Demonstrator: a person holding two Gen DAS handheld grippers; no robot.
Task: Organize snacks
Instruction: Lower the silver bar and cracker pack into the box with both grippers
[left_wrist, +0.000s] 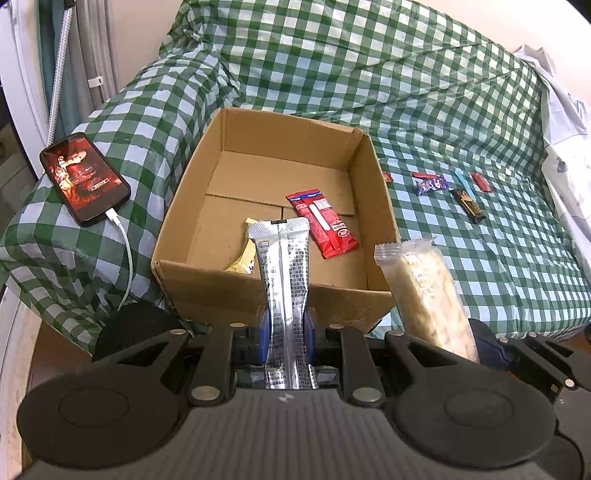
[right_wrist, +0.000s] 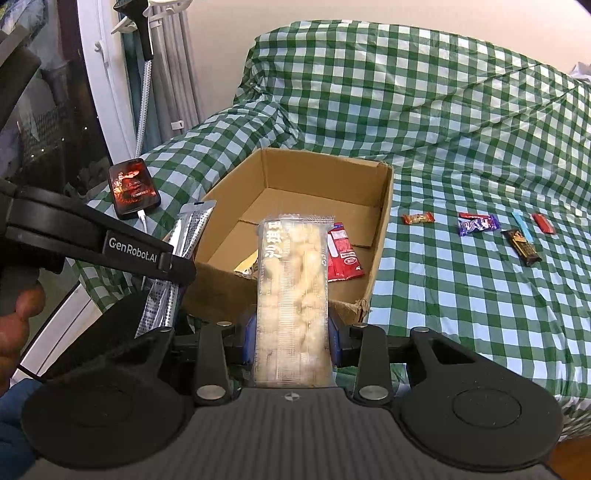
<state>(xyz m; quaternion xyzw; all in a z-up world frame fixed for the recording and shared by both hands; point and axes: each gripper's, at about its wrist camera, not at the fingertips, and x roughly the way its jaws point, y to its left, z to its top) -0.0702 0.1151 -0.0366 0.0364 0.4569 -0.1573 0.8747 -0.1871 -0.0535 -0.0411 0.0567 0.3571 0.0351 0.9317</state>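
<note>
Both wrist cams close behind fingers, angled down, sharing cardboard box (left_wrist: 273, 192) on checked cloth (right_wrist: 461, 295).

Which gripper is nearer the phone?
Left. The left gripper sits at the box's near wall on the phone side; the right gripper is farther away.

- A silver snack packet (left_wrist: 286, 295) is clamped upright between the blue pads of the left gripper (left_wrist: 287, 332), in front of a cardboard box (left_wrist: 192, 236).
- A red packet (left_wrist: 321, 221) and a yellow packet (left_wrist: 243, 258) are seen lying inside the box.
- A clear-wrapped pale snack bar (left_wrist: 424, 291) is seen at right, apparently held by the right gripper (left_wrist: 491, 343).
- Small candies (left_wrist: 430, 184) are scattered on the checked cloth (left_wrist: 443, 92).
</note>
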